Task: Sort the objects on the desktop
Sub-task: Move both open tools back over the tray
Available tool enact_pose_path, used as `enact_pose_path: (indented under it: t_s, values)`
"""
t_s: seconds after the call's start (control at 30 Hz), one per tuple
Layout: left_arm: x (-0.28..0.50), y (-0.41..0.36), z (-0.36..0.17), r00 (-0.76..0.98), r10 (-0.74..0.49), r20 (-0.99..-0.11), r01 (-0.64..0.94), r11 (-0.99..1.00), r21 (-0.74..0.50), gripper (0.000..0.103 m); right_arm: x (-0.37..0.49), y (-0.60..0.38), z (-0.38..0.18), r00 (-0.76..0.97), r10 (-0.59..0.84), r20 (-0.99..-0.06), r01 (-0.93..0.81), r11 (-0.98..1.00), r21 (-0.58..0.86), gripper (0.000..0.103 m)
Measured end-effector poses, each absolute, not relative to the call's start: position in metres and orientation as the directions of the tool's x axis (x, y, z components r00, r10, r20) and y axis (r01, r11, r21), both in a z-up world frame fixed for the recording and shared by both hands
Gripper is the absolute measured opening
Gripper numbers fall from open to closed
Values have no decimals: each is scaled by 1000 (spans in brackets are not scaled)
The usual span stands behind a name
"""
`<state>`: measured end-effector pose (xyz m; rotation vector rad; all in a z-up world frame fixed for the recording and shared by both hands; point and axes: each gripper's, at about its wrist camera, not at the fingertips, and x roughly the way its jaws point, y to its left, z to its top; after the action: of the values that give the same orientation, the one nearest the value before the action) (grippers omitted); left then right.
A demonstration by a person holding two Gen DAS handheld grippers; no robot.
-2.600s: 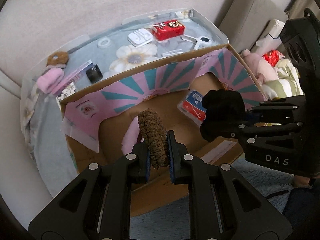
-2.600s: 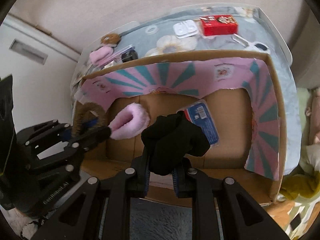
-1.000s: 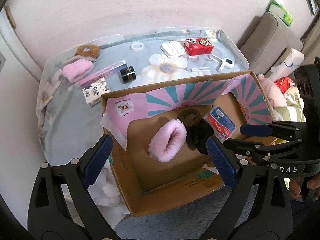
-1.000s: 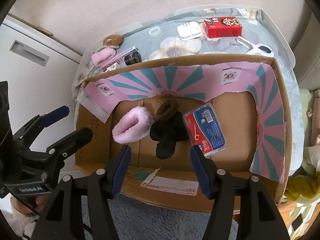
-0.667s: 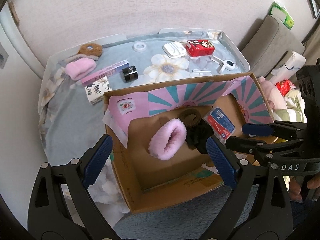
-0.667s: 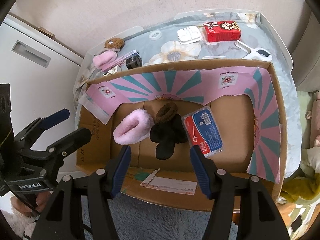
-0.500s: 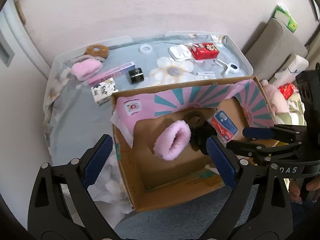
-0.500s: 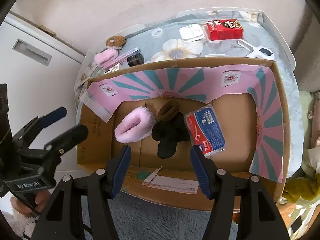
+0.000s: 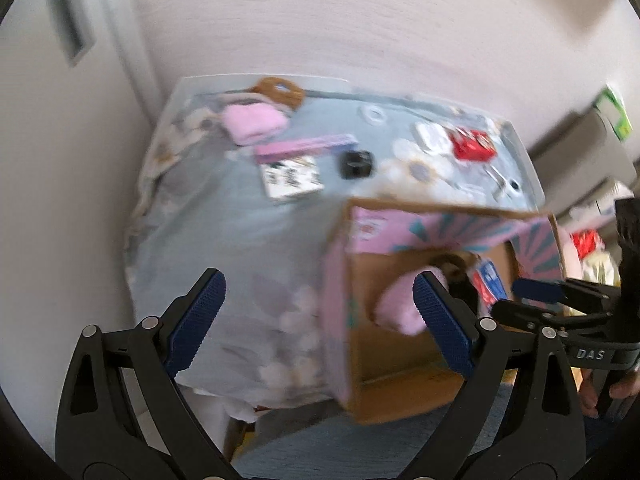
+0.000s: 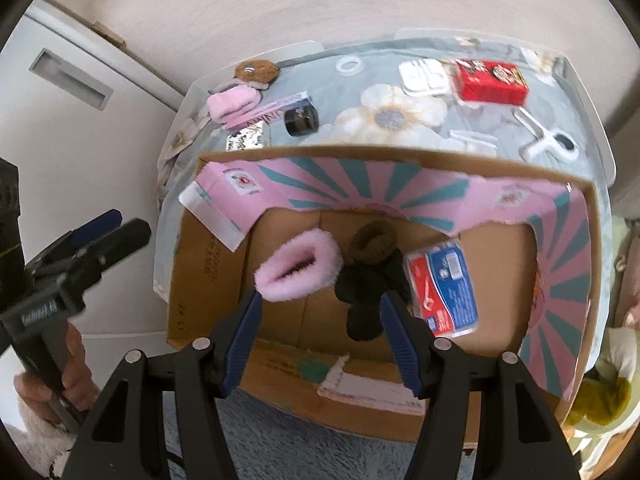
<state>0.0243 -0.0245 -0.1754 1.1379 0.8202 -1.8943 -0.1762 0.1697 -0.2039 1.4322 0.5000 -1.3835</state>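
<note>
While both sets of ribbed blue jaws stand released and empty, the right gripper (image 10: 320, 334) hangs over the near edge of a cardboard box (image 10: 212, 280). Inside lie a fluffy pink scrunchie (image 10: 298, 266), a ridged brown one (image 10: 372, 246), a limp black one (image 10: 366, 300) and a glossy packet (image 10: 442, 286). Farther off, a round black jar (image 10: 301, 120) and red box (image 10: 492, 80) sit on floral cloth (image 10: 394, 114). The left gripper (image 9: 318, 324) hovers left of the box.

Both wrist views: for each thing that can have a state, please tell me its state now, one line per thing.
left gripper: open, empty
right gripper: open, empty
cardboard box: open at the top
pink fluffy scrunchie: lying in the box
brown scrunchie: in the box
black scrunchie: in the box
blue and red packet: flat in the box
</note>
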Motion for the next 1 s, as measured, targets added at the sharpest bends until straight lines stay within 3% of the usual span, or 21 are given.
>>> enact_pose_path:
  t_s: [0.3,0.5,1.0]
  values:
    - [42,-88,-163,-245,-364,-899,889,-454,-58,95,-183,129,-187,218,-372,-902,867,-350,354,57]
    - [20,-143,-171,-250,-348,-904,879,-473,-62,95,-188,89,-181,184,-364,-913,887,-338,314,57]
    - [-55,-242,-290,-133,-191,-973,886,-462,-31,95,-185,-27,-254,234,-173,-957,904,-323,280,57]
